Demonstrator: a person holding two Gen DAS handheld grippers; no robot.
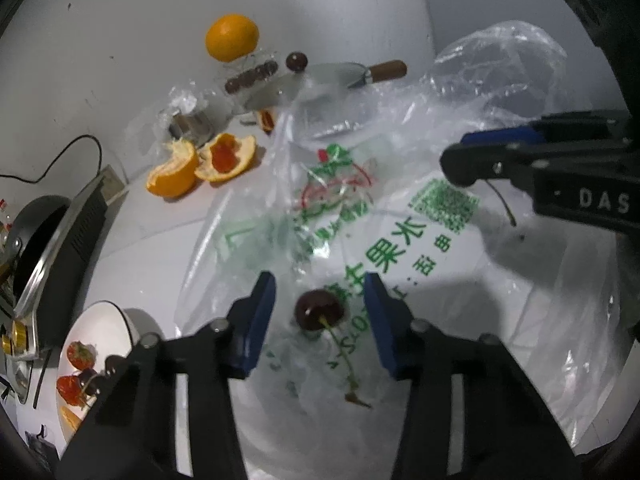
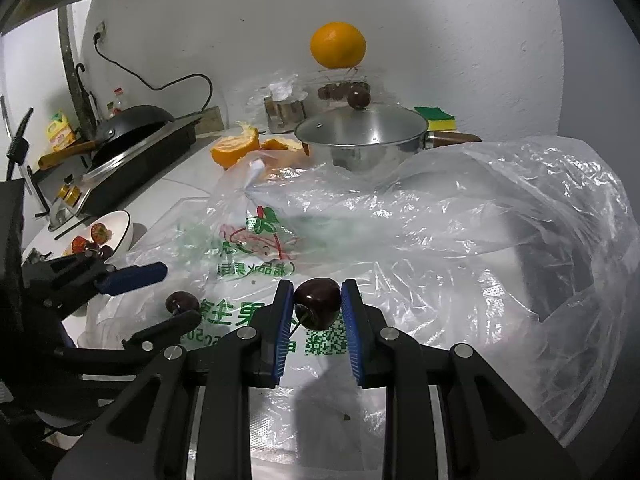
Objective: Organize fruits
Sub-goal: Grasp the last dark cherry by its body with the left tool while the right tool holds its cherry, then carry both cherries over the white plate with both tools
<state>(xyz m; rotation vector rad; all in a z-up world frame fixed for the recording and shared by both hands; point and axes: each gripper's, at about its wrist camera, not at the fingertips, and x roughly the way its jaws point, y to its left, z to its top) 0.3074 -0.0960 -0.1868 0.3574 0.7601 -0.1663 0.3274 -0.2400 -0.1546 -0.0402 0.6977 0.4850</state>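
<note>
A dark red stemmed cherry [image 1: 320, 312] lies on the printed clear plastic bag [image 1: 400, 240], between the left gripper [image 1: 318, 312]'s narrowed blue pads, which do not yet touch it. The right gripper [image 2: 316, 304] is clamped on a second dark cherry [image 2: 317, 300]. The step looks like gathering cherries; next, closing on the fruit and carrying both towards the white bowl [image 1: 120, 320] of strawberries seems needed.

light: dim, cool, grey cast | shadows: soft, under the left tongs [image 1: 320, 312] and right tongs [image 2: 317, 304] on the table [image 1: 132, 240] | glare: white sheen on plastic bag [image 2: 500, 200] folds | blur: slight softness in left wrist view | distortion: strong fisheye bend, dark vignetted corners
</note>
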